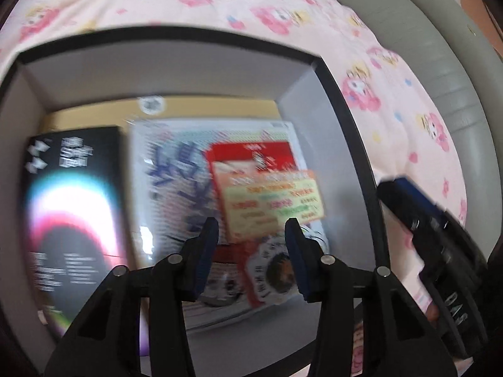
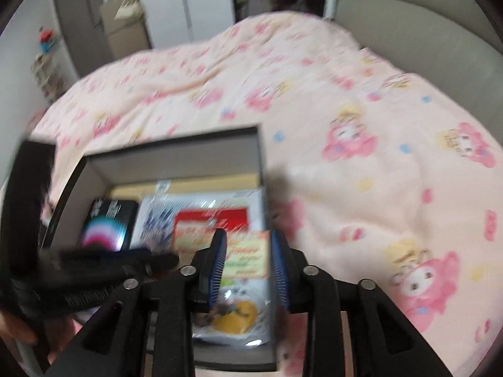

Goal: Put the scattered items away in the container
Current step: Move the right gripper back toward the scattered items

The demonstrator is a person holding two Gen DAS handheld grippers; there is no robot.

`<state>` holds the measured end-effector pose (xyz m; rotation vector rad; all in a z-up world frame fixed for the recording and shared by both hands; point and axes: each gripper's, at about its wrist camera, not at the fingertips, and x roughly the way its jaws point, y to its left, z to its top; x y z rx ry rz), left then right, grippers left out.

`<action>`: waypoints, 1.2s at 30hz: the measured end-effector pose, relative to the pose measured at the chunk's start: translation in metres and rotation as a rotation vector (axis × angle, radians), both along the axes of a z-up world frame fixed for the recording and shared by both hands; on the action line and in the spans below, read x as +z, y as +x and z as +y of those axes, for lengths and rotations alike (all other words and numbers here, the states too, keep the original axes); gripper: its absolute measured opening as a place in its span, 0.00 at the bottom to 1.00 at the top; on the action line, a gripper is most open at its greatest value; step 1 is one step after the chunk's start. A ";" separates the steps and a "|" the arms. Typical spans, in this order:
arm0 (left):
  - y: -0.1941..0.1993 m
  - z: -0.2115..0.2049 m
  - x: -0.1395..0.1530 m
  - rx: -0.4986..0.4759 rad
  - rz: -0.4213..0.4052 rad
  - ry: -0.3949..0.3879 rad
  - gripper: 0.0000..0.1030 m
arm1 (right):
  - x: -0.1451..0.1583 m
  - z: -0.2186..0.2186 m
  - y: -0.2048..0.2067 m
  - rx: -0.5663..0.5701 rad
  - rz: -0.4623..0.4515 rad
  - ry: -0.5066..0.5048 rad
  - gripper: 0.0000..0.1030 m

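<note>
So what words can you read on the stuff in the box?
Right gripper: "DAS", faint and only partly clear.
Black box: white lettering, too blurred to read.
Red packet: printed lines, too blurred to read.
White bag: big blue characters, blurred, unreadable.
Round sticker on the yellow bottom: unreadable.
Nothing else readable.
</note>
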<state>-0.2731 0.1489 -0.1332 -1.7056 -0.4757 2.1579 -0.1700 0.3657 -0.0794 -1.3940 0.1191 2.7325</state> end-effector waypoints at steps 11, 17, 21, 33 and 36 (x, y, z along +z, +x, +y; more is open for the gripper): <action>0.003 0.003 0.002 -0.007 -0.004 0.067 0.39 | 0.000 0.001 0.000 0.009 0.008 -0.061 0.28; 0.045 -0.010 0.061 -0.004 0.224 -0.005 0.45 | 0.020 -0.014 0.017 0.066 0.055 -0.019 0.28; 0.074 -0.026 0.091 0.013 0.305 -0.015 0.48 | 0.039 -0.033 0.053 0.073 0.131 -0.022 0.33; 0.173 -0.076 0.119 0.034 0.334 -0.011 0.47 | 0.061 -0.099 0.130 0.172 0.153 -0.094 0.34; 0.194 -0.104 0.119 0.084 0.324 -0.018 0.47 | 0.061 -0.126 0.137 0.228 0.150 -0.098 0.34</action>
